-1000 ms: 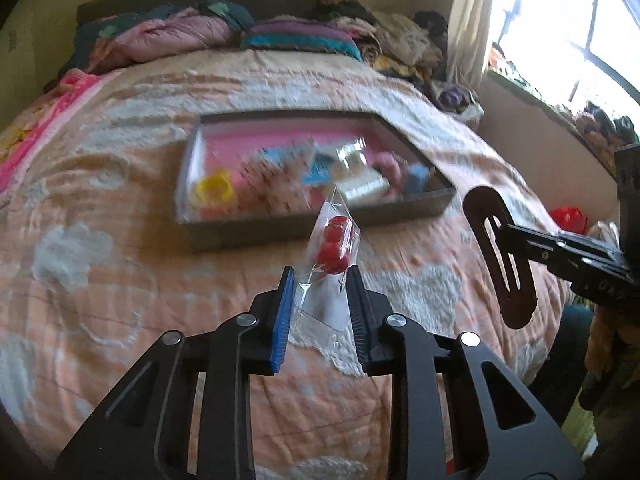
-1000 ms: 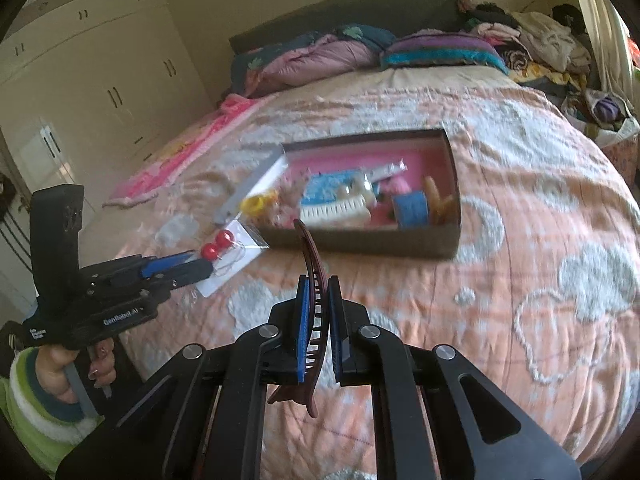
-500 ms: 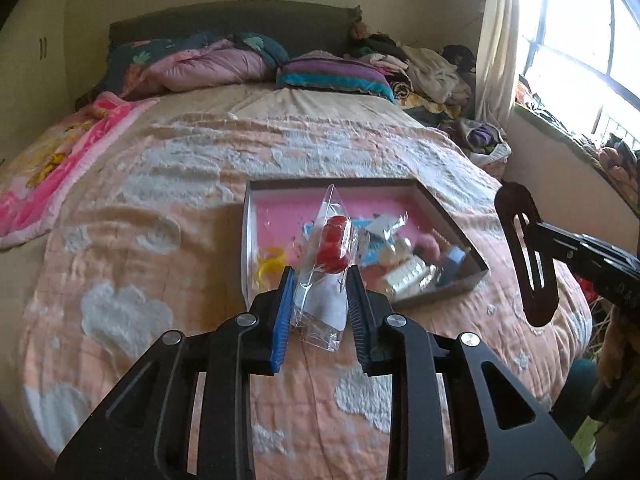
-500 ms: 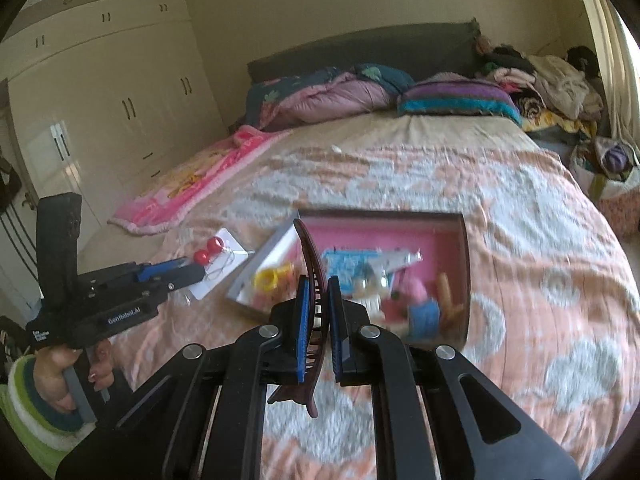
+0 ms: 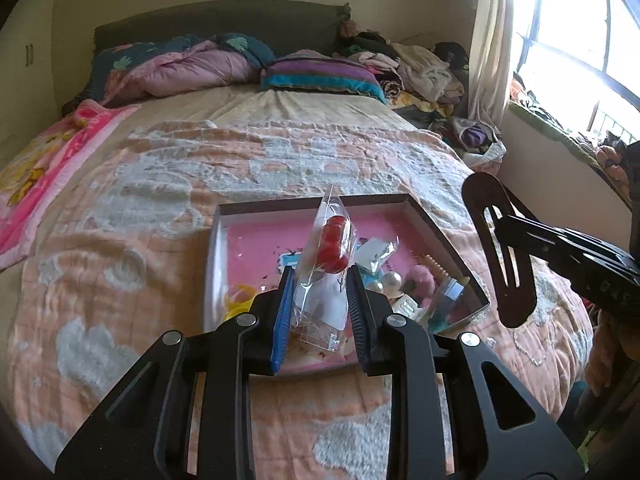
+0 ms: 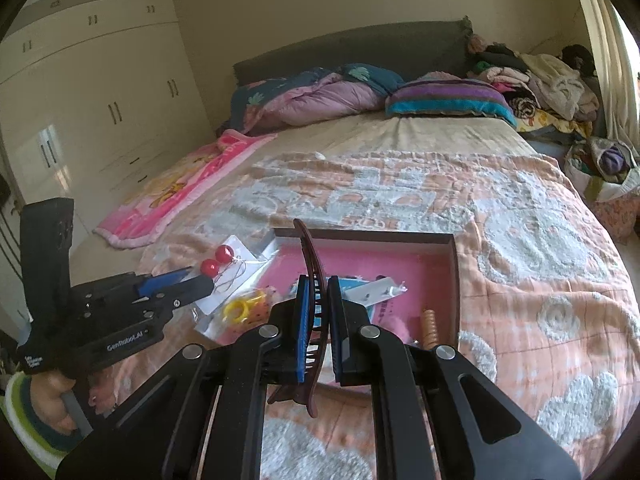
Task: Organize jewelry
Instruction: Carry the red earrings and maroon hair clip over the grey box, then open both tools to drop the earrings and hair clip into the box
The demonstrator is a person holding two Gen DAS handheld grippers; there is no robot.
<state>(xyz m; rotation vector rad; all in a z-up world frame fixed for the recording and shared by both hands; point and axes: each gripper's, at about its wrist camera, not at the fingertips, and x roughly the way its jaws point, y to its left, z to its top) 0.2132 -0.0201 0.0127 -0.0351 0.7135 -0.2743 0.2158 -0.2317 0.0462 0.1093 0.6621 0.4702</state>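
Observation:
My left gripper (image 5: 320,312) is shut on a clear packet of red ball earrings (image 5: 326,264) and holds it upright above the near edge of the pink-lined box (image 5: 256,248). The packet also shows in the right wrist view (image 6: 224,268), held by the left gripper (image 6: 196,280). My right gripper (image 6: 318,320) is shut on a brown hair clip (image 6: 310,264), raised above the box (image 6: 400,256). The clip shows at the right of the left wrist view (image 5: 500,248). The box holds a yellow ring (image 6: 238,308), pearls (image 5: 390,280) and several packets.
The box lies on a peach quilt (image 5: 160,200) on a bed. Pillows and folded blankets (image 5: 224,68) sit at the headboard, a clothes pile (image 5: 420,68) at the far right. A window (image 5: 580,40) is to the right, wardrobes (image 6: 100,92) to the left.
Both grippers have moved nearer and higher over the box, which now lies lower in both views. Each still holds its item.

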